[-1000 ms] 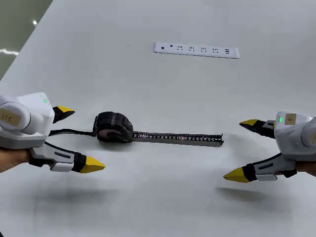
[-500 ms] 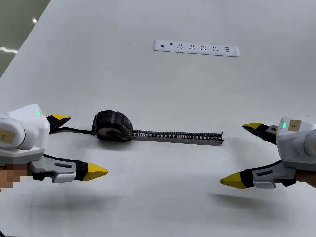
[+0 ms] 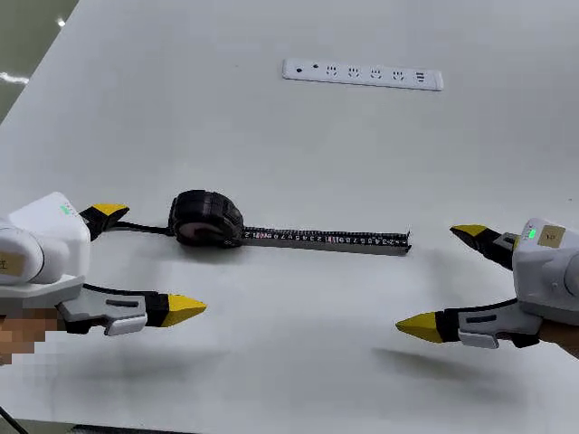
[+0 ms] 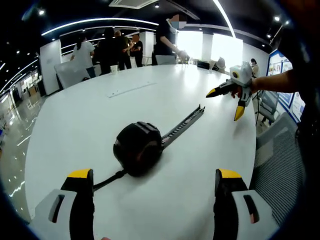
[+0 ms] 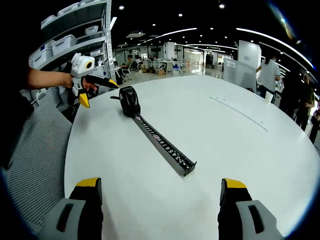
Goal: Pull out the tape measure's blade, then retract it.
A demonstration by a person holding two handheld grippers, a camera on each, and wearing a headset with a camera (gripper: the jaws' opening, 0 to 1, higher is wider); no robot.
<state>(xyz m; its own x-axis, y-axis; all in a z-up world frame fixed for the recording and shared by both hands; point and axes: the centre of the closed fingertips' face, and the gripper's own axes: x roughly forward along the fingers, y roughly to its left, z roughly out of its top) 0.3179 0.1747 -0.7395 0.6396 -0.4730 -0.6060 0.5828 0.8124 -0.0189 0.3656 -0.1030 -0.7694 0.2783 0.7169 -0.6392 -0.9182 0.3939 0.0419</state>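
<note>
While the tape measure [image 3: 206, 219] is lying on the white table [image 3: 271, 145], its blade [image 3: 326, 240] is stretching out flat along the surface toward the person's right, with the end hook [image 3: 407, 241] resting on the tabletop. A black wrist strap [image 3: 136, 229] is trailing from the tape measure's black case [image 4: 138, 148] toward the left gripper [image 3: 151, 259]. That gripper is hovering just beside the case, its 2 yellow-tipped jaws spread wide and gripping nothing. Seen in the left gripper view, the case is sitting ahead of the 2 jaw tips, between them and apart from both. The right gripper [image 3: 441, 278] is hovering near the hook end of the blade, its 2 jaws likewise spread wide and holding nothing. Seen in the right gripper view, the hook is lying ahead of the tips, between them and clear of both. A white power strip [image 3: 362, 74] is lying toward the far side of the table, well apart from the tape measure. People [image 4: 107, 47] are standing beyond the table in the left gripper view.
</note>
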